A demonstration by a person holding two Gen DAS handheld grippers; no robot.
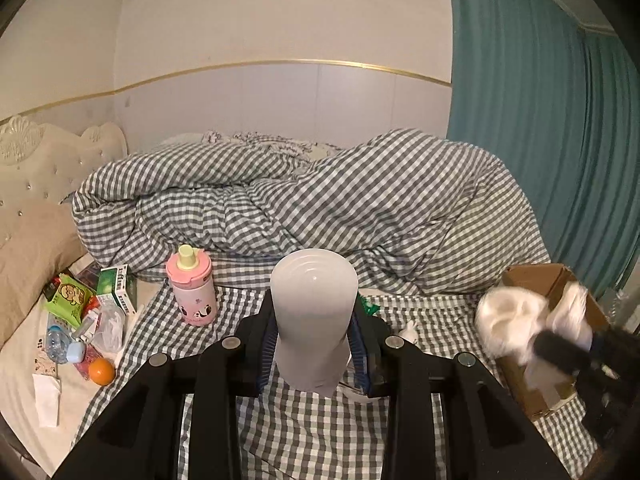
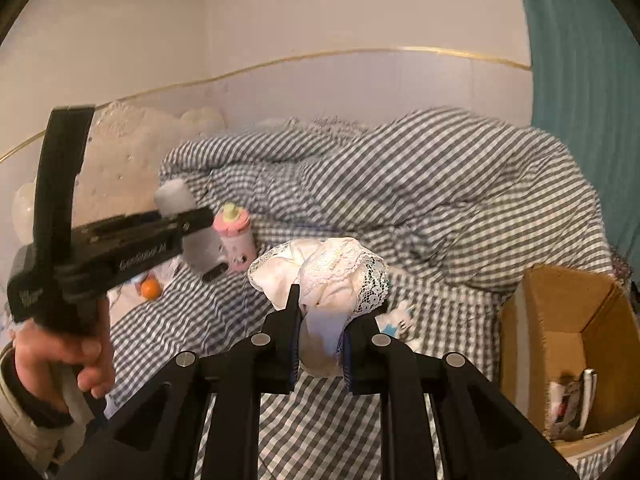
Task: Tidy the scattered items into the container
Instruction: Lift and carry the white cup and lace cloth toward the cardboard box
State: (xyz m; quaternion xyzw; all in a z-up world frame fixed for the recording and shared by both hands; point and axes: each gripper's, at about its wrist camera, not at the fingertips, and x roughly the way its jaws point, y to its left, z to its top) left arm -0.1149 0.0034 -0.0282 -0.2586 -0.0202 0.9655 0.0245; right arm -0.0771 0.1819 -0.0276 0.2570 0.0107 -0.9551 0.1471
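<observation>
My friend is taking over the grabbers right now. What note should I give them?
Left hand-held gripper: shut on a white cup, held above the bed.
Right hand-held gripper: shut on a white lacy cloth, also in the air.
Cardboard box: on the bed to the right, with something already inside.
Left to do: drop in the cup and cloth, then the pink bottle, the orange and the pile of small things beside it.

Wrist views, shared checked bed (image 1: pixel 304 432)
</observation>
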